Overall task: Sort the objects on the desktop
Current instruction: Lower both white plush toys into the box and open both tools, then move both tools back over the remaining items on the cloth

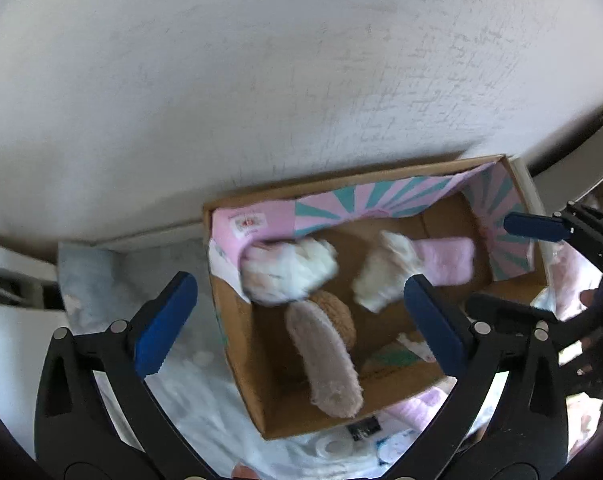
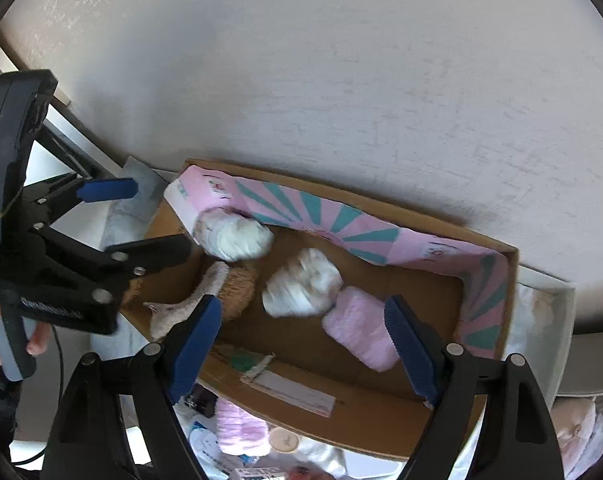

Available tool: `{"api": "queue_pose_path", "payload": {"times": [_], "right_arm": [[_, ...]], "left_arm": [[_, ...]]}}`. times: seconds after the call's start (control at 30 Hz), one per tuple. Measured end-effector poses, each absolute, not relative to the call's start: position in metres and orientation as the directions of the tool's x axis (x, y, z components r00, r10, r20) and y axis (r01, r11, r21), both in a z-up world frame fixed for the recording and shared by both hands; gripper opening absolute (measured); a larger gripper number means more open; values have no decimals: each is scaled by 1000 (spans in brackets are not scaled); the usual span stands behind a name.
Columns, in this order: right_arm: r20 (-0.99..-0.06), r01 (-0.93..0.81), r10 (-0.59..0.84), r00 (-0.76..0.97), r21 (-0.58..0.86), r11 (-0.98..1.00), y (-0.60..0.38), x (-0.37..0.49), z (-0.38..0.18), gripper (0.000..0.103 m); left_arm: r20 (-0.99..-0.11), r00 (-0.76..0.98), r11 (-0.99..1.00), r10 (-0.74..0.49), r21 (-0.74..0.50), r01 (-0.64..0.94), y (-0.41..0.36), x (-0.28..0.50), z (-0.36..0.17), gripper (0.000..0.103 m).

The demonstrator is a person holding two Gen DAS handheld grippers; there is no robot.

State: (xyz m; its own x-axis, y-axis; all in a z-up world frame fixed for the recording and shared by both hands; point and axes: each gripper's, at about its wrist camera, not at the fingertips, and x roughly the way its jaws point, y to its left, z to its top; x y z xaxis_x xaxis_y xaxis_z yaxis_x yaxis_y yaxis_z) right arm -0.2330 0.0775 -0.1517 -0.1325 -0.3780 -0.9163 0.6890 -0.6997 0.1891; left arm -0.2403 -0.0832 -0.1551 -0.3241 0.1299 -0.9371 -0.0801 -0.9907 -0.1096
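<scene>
A brown cardboard box (image 1: 245, 364) (image 2: 381, 412) with pink and teal flaps stands against the wall. In it lie two white rolled bundles (image 1: 289, 272) (image 2: 237, 236) (image 2: 301, 284), a pink fuzzy sock (image 1: 447, 260) (image 2: 361, 328), a beige sock (image 1: 329, 364) (image 2: 193, 300) and a tan plush piece (image 1: 337, 312) (image 2: 237, 288). My left gripper (image 1: 301, 324) is open and empty above the box. My right gripper (image 2: 305, 348) is open and empty above the box. The right gripper also shows in the left wrist view (image 1: 533, 228). The left gripper also shows in the right wrist view (image 2: 109, 190).
A textured white wall (image 1: 261, 80) rises right behind the box. Pink fuzzy items (image 2: 241, 428), a dark small object (image 2: 199, 400) and packets (image 1: 393, 444) lie on a white cloth (image 1: 205, 400) in front of the box.
</scene>
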Motion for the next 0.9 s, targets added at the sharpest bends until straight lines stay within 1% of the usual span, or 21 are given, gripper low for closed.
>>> {"api": "queue_pose_path", "payload": {"times": [0.33, 0.5, 0.6, 0.77, 0.9], "right_arm": [[-921, 694, -349, -175, 136, -707, 89, -219, -129, 81], [-913, 676, -338, -228, 102, -730, 97, -210, -106, 81], [-903, 676, -361, -233, 116, -727, 103, -206, -93, 81], [-882, 699, -402, -246, 126, -704, 111, -192, -71, 81], [-861, 731, -446, -243, 140, -668, 117, -176, -56, 81]], "left_arm": [[-927, -354, -991, 123, -95, -96, -84, -206, -131, 103], [-907, -392, -988, 151, -121, -100, -80, -195, -111, 103], [-892, -412, -982, 186, -160, -96, -83, -185, -93, 103], [-874, -454, -985, 172, -145, -95, -88, -162, -65, 103], [-864, -476, -987, 162, -133, -95, -89, -146, -53, 103]]}}
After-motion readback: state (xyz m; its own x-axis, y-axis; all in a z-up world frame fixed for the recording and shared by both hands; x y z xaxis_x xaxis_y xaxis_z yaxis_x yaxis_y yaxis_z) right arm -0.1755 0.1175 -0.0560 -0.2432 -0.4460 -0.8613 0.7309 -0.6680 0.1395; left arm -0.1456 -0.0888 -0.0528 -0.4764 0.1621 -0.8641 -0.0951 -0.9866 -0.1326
